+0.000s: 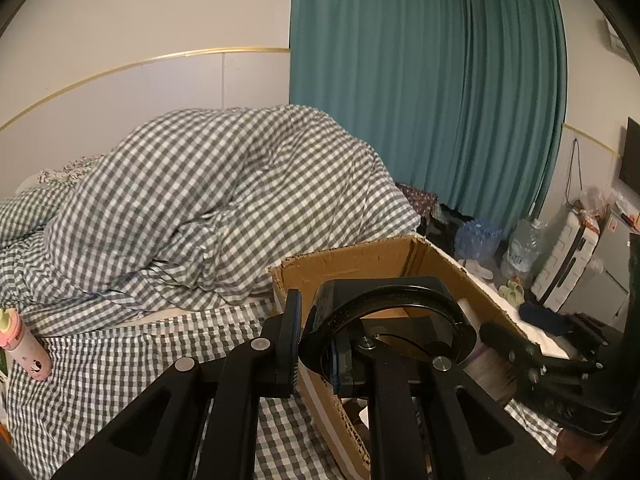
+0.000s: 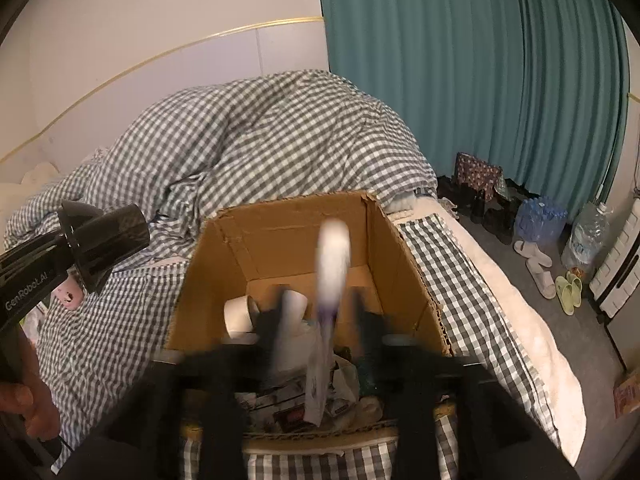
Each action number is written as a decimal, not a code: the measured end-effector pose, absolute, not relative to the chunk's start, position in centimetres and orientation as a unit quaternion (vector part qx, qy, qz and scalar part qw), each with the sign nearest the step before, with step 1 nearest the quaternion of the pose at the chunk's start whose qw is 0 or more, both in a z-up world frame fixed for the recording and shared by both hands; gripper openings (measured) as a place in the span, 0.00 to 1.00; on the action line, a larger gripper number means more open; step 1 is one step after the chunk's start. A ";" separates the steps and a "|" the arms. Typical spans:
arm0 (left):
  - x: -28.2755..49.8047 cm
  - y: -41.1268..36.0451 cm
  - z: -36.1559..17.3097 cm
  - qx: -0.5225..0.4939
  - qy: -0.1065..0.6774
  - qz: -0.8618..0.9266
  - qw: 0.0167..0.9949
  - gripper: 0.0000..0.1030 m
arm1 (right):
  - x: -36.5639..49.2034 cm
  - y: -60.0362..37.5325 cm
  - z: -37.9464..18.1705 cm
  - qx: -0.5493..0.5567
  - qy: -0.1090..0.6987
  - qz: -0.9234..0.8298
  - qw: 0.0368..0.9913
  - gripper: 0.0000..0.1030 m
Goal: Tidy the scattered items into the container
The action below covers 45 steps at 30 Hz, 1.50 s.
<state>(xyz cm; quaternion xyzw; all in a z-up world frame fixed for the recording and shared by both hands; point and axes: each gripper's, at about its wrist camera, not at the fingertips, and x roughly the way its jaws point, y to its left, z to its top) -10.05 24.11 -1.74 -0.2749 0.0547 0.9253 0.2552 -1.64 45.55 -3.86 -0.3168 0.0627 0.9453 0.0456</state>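
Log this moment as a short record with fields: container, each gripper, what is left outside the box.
container: cardboard box on the checked bed sheet, top open, already holding a tape roll and mixed clutter
left gripper: shut on black headphones, above the box's near wall
right gripper: jaws apart over the box, white tube blurred between them, grip unclear
still outside: pink bottle on the sheet, left of the box

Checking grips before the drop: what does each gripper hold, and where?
Left gripper pinches the black curved plastic band at its near end. Right gripper is open; the blurred white tube between its fingers looks unheld.
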 end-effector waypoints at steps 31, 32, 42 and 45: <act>-9.5 29.8 -2.7 -0.263 0.092 0.925 0.258 0.77 | 1.2 51.1 -3.2 -0.263 0.093 0.954 0.109 0.81; -9.2 29.6 -2.2 -0.259 0.091 0.926 0.257 0.78 | 1.3 51.0 -3.0 -0.261 0.093 0.955 0.108 0.81; -5.9 25.8 2.1 -0.222 0.073 0.942 0.242 0.94 | 4.3 48.8 0.8 -0.229 0.084 0.964 0.103 0.83; -4.8 24.2 3.3 -0.212 0.066 0.947 0.232 0.99 | 5.2 47.8 2.0 -0.217 0.080 0.967 0.102 0.87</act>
